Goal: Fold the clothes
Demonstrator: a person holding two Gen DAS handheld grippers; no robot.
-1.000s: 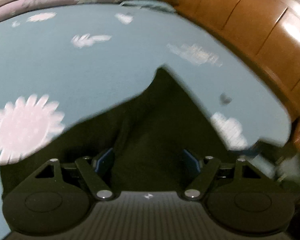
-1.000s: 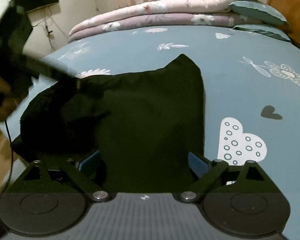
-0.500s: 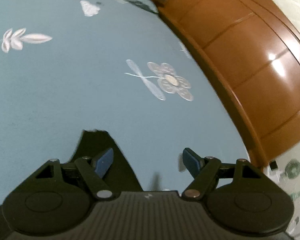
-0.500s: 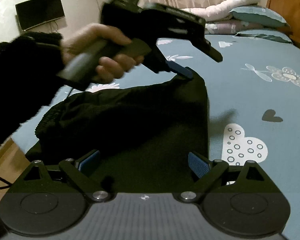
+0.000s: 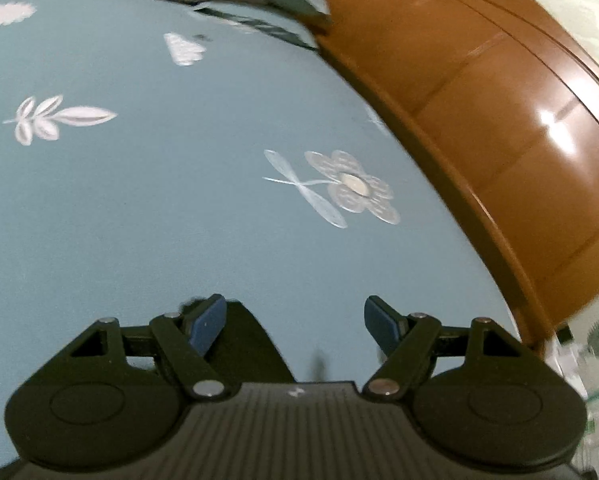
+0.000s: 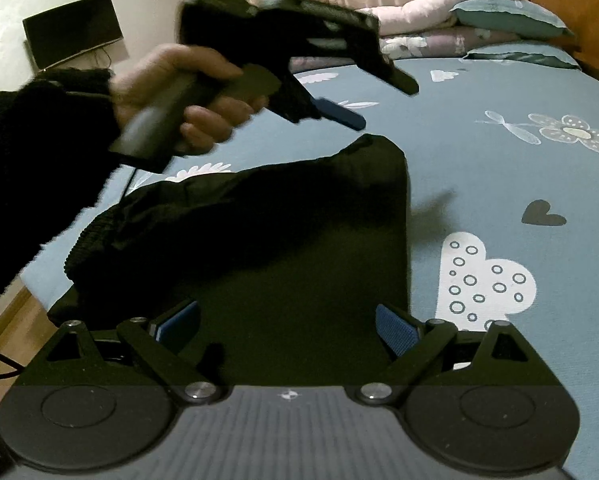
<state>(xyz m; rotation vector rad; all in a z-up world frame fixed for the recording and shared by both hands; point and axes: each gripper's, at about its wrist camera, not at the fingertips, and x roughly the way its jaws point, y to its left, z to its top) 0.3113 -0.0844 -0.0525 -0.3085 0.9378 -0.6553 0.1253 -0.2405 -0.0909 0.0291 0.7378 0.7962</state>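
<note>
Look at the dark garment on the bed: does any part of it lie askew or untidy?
Yes. The dark garment lies flat along its right edge, but its left side is bunched in loose folds near the bed's edge, and its far corner peaks up below the left hand-held gripper, whose jaws are open.

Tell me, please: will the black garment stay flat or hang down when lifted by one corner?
The black garment will probably hang down: it already lies creased. It likely drags rather than slides on the blue bedsheet.
</note>
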